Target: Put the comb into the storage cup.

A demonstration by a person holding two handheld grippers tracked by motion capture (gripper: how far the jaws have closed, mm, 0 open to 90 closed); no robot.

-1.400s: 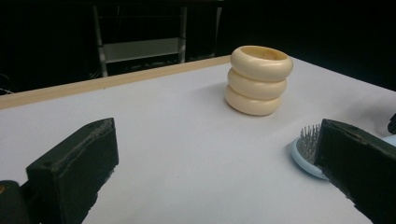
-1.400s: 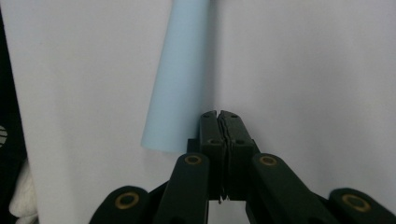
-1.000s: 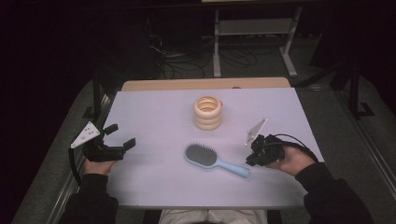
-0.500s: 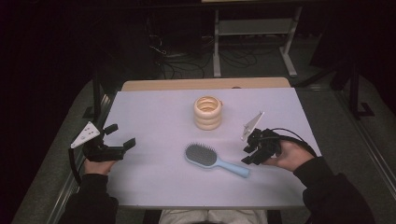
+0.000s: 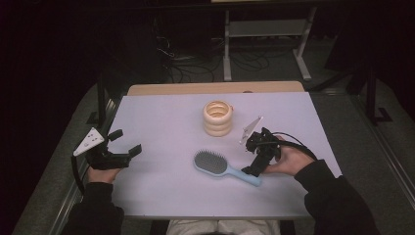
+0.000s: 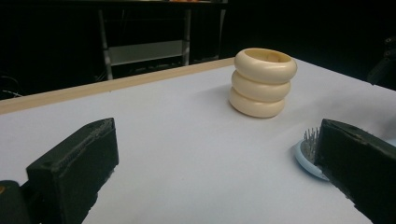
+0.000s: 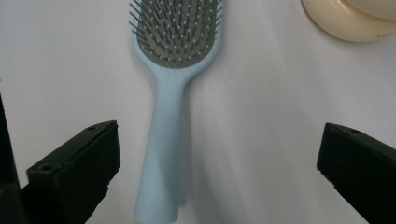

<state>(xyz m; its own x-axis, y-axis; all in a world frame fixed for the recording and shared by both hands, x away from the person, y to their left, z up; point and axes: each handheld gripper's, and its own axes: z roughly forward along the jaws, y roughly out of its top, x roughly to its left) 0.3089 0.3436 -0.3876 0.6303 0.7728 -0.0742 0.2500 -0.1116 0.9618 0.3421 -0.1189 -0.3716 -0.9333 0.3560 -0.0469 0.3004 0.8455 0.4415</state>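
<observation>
Two tongs: one in each hand of the person, both above the same counter.
Counter: a wide white top with a wooden strip along its far edge; it carries a stack of rings and a hairbrush.
Left tongs: near the left edge of the counter, held by the left hand; the jaws are spread wide with nothing between them and point toward the middle of the counter. In the left gripper view the bare white top lies between the two black jaws.
Right tongs: toward the right edge, held by the right hand; tilted down, with the tips at the handle end of the hairbrush. In the right gripper view the jaws are spread wide and pinch nothing; the handle lies between them, closer to the jaw at the left of that view and apart from both.
Hairbrush: light blue, lying flat with the bristles up, between the middle and the near edge of the counter; the head points to the left edge, the handle to the right tongs.
Stack of rings: three cream rings, one on the other, upright, at the middle of the counter toward the far edge, well apart from the hairbrush.
</observation>
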